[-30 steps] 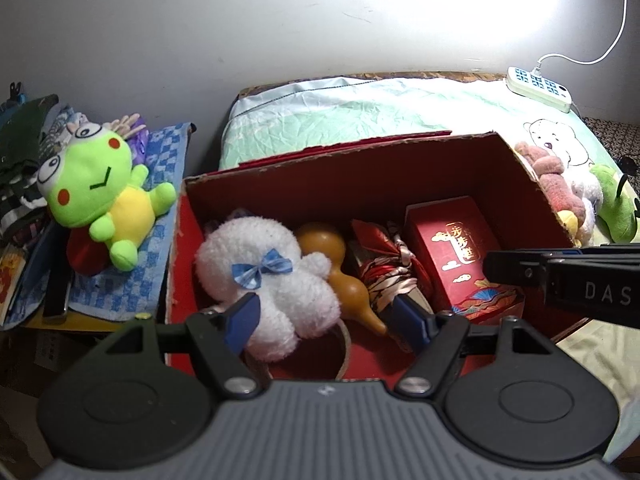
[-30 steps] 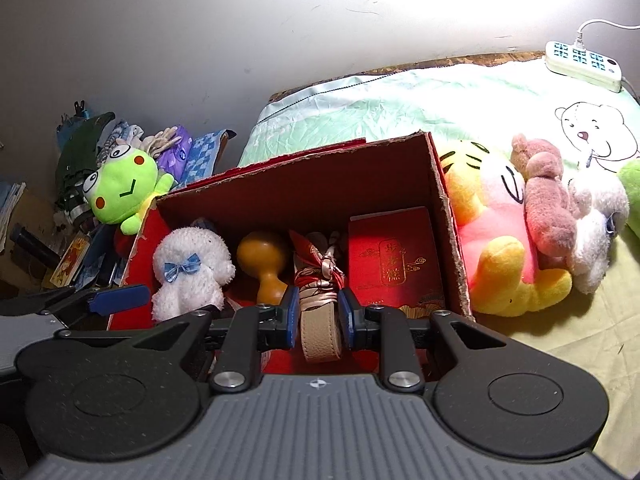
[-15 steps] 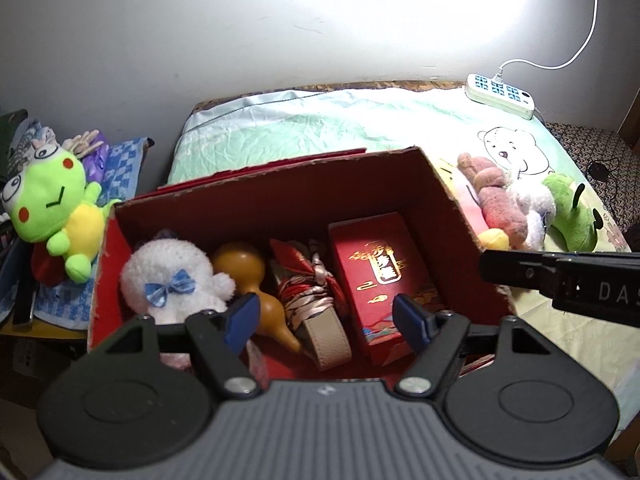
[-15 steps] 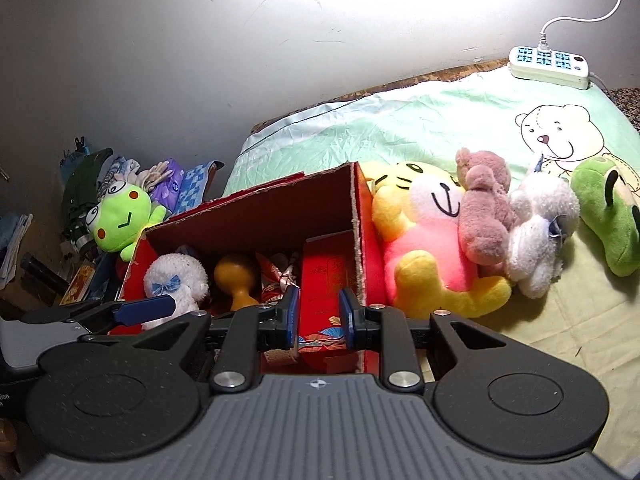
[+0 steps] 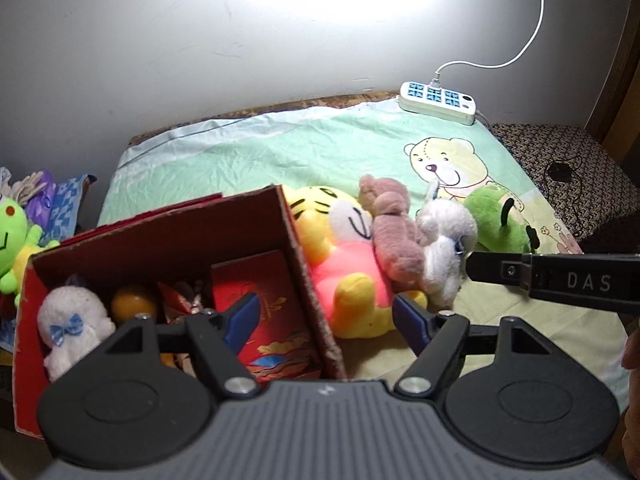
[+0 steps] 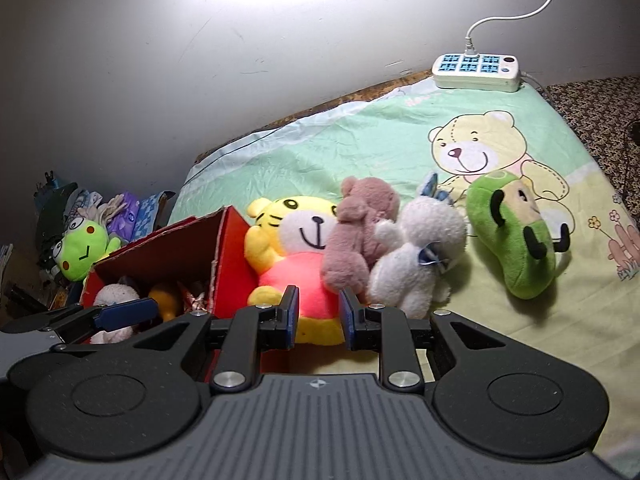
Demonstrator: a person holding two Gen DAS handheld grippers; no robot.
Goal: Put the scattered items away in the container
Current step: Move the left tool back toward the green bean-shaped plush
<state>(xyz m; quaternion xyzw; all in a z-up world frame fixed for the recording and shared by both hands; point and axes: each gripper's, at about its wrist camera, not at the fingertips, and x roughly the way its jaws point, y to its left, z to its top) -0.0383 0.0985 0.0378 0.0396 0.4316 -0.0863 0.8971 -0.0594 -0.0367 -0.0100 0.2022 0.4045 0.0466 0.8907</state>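
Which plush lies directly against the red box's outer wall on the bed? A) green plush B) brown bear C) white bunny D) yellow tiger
D: the yellow tiger lies against the red box; the brown bear, white bunny and green plush lie farther off.

In the left wrist view, the green frog plush (image 5: 12,240) is cut by the left edge, so only part of its face and one arm show. The red cardboard box (image 5: 168,240) has its near wall hidden behind the gripper body. Inside it, the white plush with a blue bow (image 5: 70,324) and the orange gourd (image 5: 132,304) are partly covered by the gripper's frame. The item with ribbons (image 5: 182,300) beside the gourd is too hidden to name. The gold print on the red gift box (image 5: 260,280) is too small to read. In the right wrist view, the pile beside the bed (image 6: 80,204) is dim and unclear.
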